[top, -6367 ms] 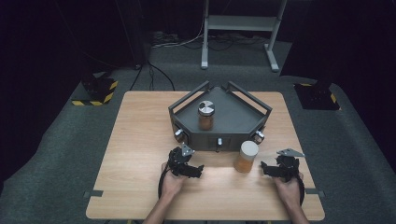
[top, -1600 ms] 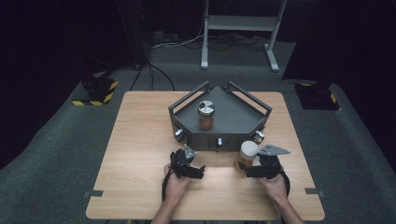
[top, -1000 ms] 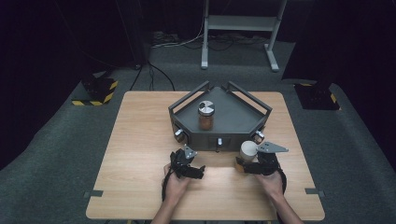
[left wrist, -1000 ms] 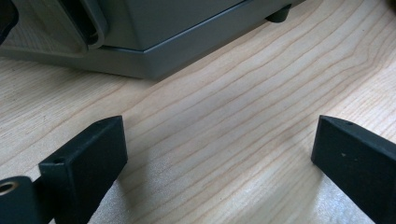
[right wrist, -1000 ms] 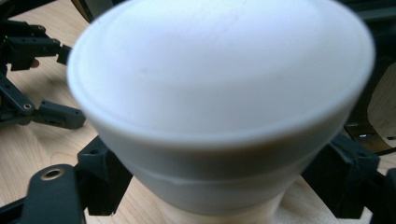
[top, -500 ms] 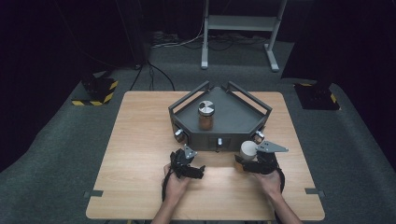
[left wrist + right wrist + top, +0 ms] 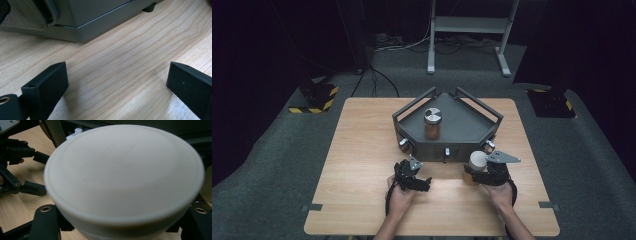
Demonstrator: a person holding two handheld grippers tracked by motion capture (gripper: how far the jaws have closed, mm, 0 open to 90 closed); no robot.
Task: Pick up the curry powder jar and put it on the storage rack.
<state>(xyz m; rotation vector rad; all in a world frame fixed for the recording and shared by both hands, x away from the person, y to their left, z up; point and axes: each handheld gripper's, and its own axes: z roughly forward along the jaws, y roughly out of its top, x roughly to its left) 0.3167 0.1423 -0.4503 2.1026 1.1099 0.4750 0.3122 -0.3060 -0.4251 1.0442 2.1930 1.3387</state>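
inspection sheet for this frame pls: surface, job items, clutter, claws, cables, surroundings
Surface: wooden table, bare wood around the items.
Job's things: dark grey angular tray at table centre; metal-lidded jar upright in it; white-lidded jar on the table in front of the tray's right corner.
Clutter: nothing seen.
Claws: left claw open, jaws wide apart over bare wood near the tray's base, holding nothing. Right claw is at the white-lidded jar, jaws on either side of it just below the lid; contact cannot be told.
Cables: black cable by the left hand; cables on the floor behind the table.
Surroundings: dark room, grey carpet, metal stand, hazard-striped bases at both sides.
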